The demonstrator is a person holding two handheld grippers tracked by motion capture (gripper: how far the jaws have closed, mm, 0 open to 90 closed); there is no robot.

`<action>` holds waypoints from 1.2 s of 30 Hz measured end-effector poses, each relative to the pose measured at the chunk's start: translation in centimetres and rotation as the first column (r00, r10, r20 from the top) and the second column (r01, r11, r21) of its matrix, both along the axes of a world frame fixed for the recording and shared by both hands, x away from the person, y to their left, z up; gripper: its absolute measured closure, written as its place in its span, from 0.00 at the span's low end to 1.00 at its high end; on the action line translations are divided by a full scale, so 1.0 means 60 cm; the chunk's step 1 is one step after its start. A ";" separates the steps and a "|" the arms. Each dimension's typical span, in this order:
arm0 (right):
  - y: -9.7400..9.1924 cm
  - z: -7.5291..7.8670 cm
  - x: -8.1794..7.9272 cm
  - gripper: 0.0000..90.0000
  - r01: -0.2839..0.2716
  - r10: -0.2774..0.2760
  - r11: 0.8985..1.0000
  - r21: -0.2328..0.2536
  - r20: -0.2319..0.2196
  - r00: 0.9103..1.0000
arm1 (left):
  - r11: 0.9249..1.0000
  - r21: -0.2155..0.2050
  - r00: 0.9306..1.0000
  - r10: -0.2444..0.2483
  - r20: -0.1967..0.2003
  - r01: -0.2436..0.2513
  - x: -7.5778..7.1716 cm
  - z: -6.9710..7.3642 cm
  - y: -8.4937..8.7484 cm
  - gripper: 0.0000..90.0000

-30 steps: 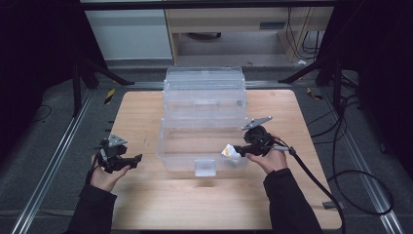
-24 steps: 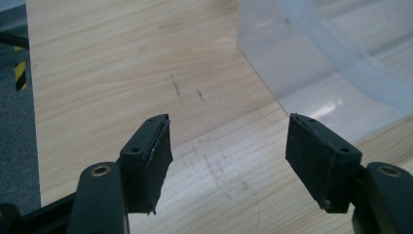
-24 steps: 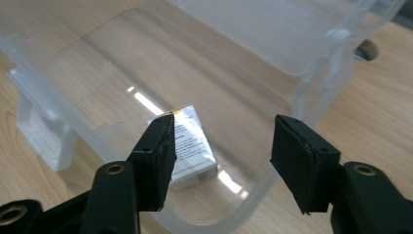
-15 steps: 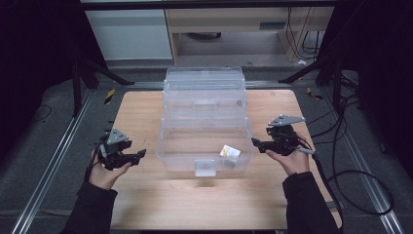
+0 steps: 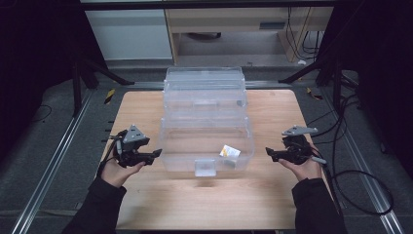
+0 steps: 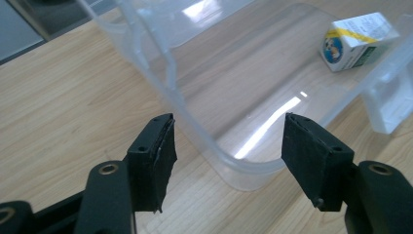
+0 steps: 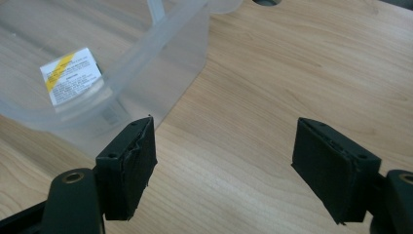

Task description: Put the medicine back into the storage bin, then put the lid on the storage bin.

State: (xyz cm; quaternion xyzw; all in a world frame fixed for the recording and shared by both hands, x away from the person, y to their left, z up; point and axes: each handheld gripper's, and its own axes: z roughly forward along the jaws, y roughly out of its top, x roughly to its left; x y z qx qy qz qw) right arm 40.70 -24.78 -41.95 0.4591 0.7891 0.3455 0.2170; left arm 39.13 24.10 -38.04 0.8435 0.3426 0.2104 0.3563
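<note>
The right tongs (image 5: 271,154) have just opened and pulled away empty, leaving the small carton (image 5: 229,151) in the clear bin (image 5: 207,141), while the left tongs (image 5: 155,154) hover open beside it, narrowing slightly.

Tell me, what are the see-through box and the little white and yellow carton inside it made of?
The see-through box looks like clear, glossy plastic: the wood grain shows through its walls and light glints off them. The little white and yellow carton looks like printed cardboard, matte, with folded edges; that is a likely guess only.

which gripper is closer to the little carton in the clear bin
Right. The right gripper sits outside the bin's right wall; the small carton lies at that end. The left gripper is beyond the opposite wall.
</note>
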 end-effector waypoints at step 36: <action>-0.025 -0.050 -0.008 0.26 -0.015 0.012 0.999 -0.042 -0.061 0.998 | 0.949 0.070 0.950 -0.300 -0.084 0.306 0.023 -0.005 -0.149 0.45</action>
